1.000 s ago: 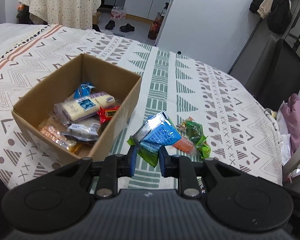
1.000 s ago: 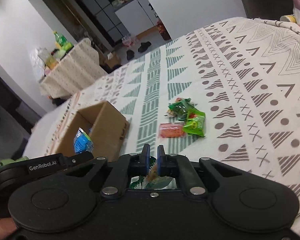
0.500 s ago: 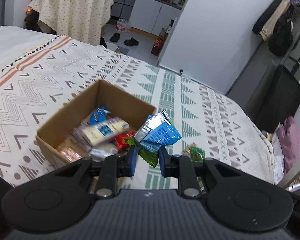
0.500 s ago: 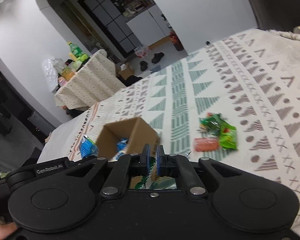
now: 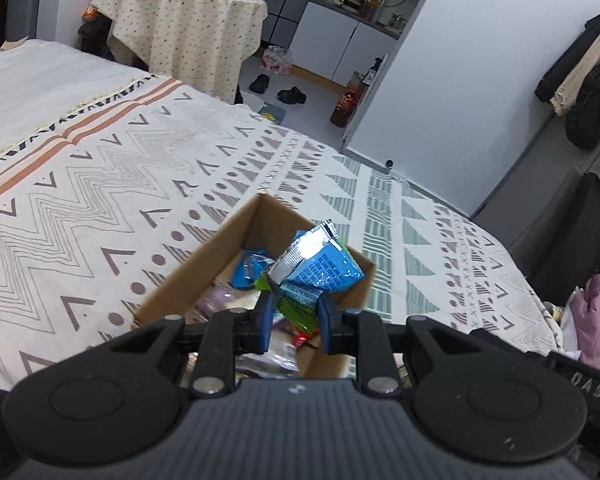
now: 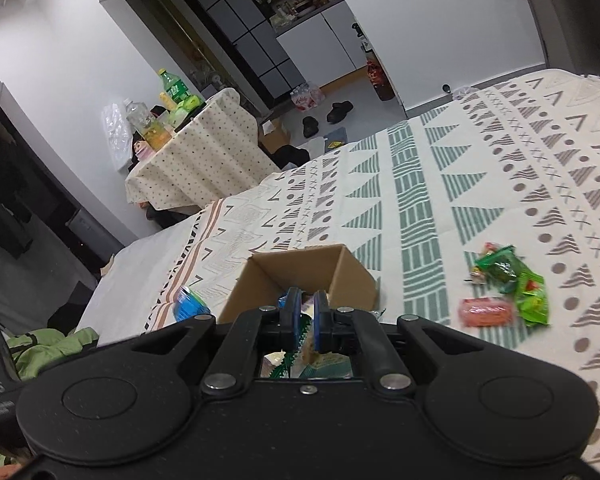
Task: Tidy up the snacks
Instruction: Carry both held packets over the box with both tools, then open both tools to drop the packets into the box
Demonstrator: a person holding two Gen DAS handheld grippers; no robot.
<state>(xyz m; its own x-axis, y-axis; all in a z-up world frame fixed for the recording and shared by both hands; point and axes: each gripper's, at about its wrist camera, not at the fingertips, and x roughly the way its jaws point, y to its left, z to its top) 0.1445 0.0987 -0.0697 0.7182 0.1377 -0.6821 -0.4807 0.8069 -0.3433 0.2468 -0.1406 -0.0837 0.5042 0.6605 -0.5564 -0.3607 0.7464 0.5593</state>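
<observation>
Pinching a bunch of blue and green snack packets [image 5: 314, 276], the left gripper [image 5: 294, 318] is held directly above the cardboard box [image 5: 204, 264]. A flat packet [image 6: 307, 334] is clamped by the right gripper [image 6: 305, 318]. Only in the right wrist view are loose green and red snacks [image 6: 504, 296] seen, on the blanket [image 6: 440, 200] right of the box.

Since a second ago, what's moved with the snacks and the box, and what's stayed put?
The left tongs, still clamped on the blue snack packet and the green ones beneath, have carried them off the bedspread to above the cardboard box. The right tongs stay shut on their own packet and have also swung toward the box. The green packets and the orange one still lie on the bedspread.
</observation>
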